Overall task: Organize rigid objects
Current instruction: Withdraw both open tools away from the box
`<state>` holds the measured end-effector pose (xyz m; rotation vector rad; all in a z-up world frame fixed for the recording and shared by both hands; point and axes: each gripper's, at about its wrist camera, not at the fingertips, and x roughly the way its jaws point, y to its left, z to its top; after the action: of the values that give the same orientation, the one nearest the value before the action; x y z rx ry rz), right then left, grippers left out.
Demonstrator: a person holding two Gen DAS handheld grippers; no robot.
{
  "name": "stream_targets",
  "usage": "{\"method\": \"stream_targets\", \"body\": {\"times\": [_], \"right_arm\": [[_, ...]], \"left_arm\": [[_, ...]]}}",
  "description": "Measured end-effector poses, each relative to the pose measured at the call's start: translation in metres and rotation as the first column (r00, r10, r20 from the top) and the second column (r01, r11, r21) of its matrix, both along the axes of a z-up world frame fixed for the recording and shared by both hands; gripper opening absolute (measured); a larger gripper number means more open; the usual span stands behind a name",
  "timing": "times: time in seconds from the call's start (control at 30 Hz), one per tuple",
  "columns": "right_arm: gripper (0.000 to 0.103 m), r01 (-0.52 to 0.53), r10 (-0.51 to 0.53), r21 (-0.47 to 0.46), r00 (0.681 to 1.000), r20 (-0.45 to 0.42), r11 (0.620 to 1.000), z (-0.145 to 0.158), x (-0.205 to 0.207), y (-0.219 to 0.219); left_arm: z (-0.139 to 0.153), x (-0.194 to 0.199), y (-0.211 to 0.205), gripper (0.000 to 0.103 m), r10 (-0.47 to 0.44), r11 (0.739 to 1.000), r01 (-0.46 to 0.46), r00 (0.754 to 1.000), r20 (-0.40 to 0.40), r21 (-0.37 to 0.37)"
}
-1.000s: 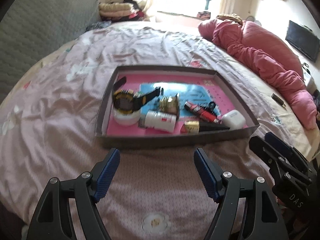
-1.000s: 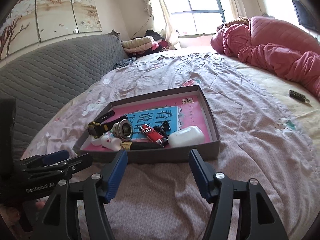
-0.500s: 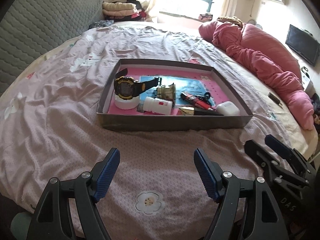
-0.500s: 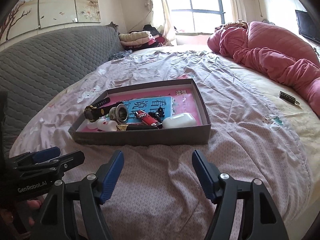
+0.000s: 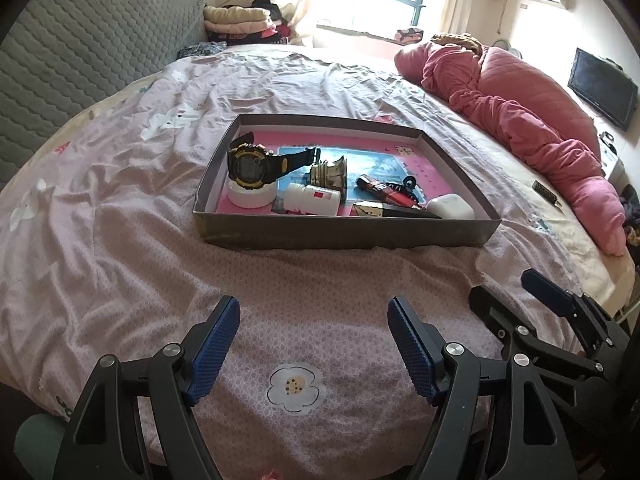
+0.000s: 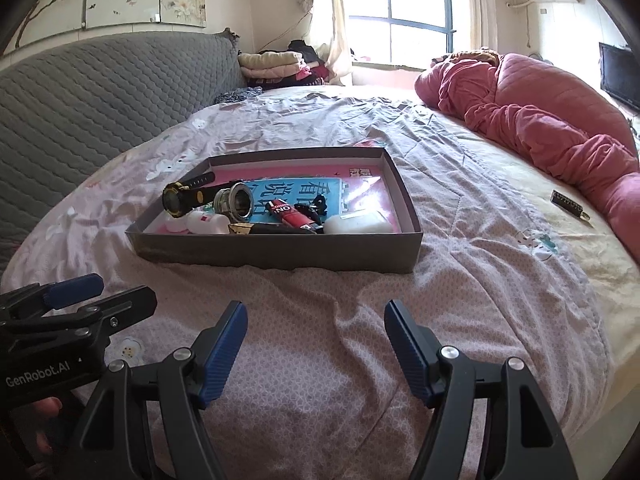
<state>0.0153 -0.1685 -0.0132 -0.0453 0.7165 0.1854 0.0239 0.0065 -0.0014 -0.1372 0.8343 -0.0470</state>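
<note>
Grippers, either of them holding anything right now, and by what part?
Nothing is held. The left gripper and right gripper are both open over the bedsheet.

Wrinkled pink bed [image 5: 120, 216] [image 6: 460, 280], carrying a shallow box [image 5: 344, 236] [image 6: 276, 250] at its middle. Right of box, a rumpled quilt [image 5: 532, 120] [image 6: 560, 120]; between them, a small dark bar [image 5: 546, 193] [image 6: 570, 205].

Both wrist cameras look low across the bed toward the shallow box [image 5: 344, 236], well back from its near wall. The left view faces it from its left-front, the right view from its right-front [image 6: 276, 250]. Both share the box, window and pink quilt [image 5: 532, 120].
</note>
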Motion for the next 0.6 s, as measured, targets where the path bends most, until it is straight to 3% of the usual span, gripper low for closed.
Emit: {"method": "stream_targets", "body": {"times": [0.6], "right_arm": [[0.071, 0.007, -0.008, -0.025, 1.000, -0.020, 1.000, -0.0067, 0.0026, 0.0011]], "left_arm": [[-0.0043, 0.0035, 0.0011, 0.077, 0.002, 1.000, -0.002, 1.000, -0.002, -0.007]]}}
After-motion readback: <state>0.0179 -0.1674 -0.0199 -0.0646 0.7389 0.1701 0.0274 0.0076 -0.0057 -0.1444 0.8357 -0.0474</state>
